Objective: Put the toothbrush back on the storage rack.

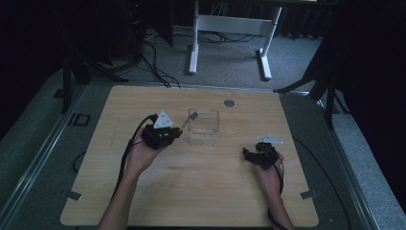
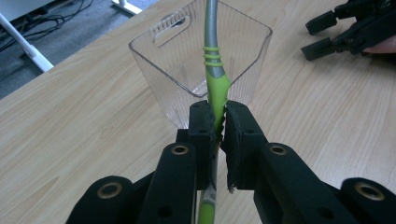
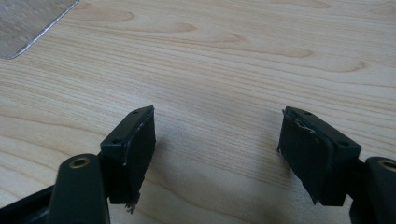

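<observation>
Clear square plastic tub (image 2: 201, 56) has the green-and-grey toothbrush (image 2: 215, 88) poking in, clamped by the left gripper (image 2: 215, 122); right gripper (image 3: 217, 154) gapes wide, empty.

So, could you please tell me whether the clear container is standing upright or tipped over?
Upright: the clear container stands on the table with its open rim facing up.

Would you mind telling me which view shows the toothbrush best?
The left gripper view: the toothbrush runs close-up from the shut jaws over the clear container. The high view shows it small.
</observation>
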